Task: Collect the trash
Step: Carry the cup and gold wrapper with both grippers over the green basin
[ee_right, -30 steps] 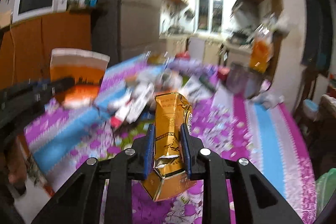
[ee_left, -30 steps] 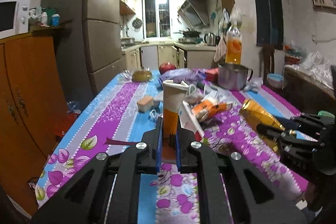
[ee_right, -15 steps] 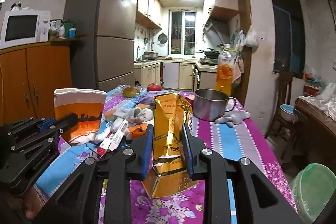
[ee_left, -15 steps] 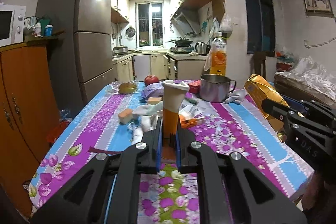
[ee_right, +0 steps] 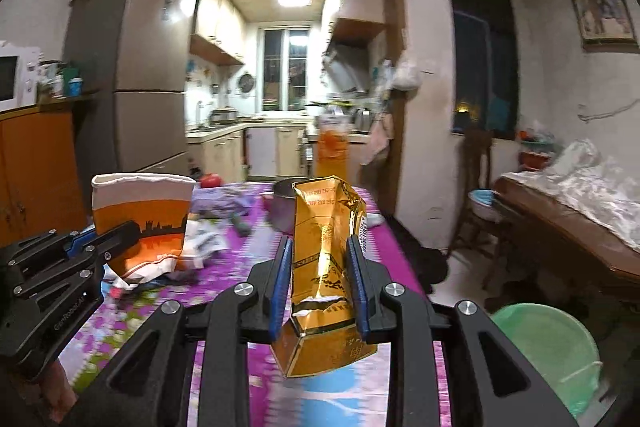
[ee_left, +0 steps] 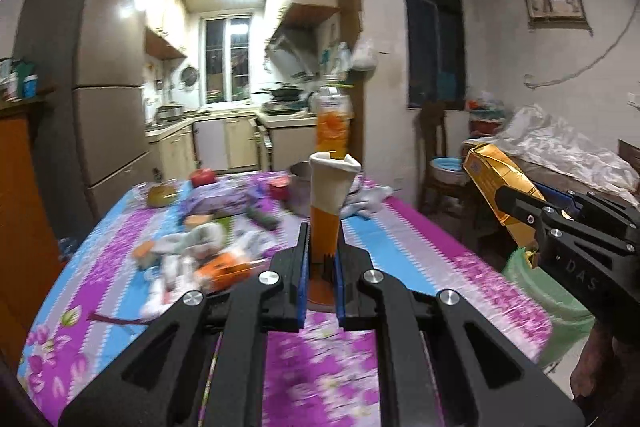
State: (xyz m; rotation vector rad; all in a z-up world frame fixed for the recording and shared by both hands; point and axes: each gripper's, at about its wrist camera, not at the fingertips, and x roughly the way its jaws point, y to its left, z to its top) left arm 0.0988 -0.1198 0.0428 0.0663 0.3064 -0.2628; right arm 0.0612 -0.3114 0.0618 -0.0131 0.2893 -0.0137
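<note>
My left gripper [ee_left: 319,227] is shut on a flattened paper cup [ee_left: 330,195], white at the top and orange below, held upright above the table. The same paper cup [ee_right: 140,219] shows at the left of the right wrist view, with the left gripper's fingers [ee_right: 120,233] across it. My right gripper [ee_right: 320,247] is shut on a crumpled gold carton [ee_right: 326,255], which stands up between the blue pads. From the left wrist view the gold carton [ee_left: 496,183] hangs at the right, beyond the table's edge. A green bin [ee_right: 552,347] sits on the floor at the lower right.
The floral tablecloth [ee_left: 420,251] carries scattered wrappers [ee_left: 192,251], a steel pot [ee_right: 282,207], an orange drink bottle [ee_left: 332,125] and a red apple [ee_left: 202,177]. A wooden cabinet [ee_right: 36,167] and fridge [ee_right: 132,79] stand left. A chair [ee_left: 440,163] and a covered bench [ee_right: 580,195] stand right.
Both grippers have pulled back from the table and risen, each keeping its item. The views have swung right, and the green bin on the floor has come further into sight.
</note>
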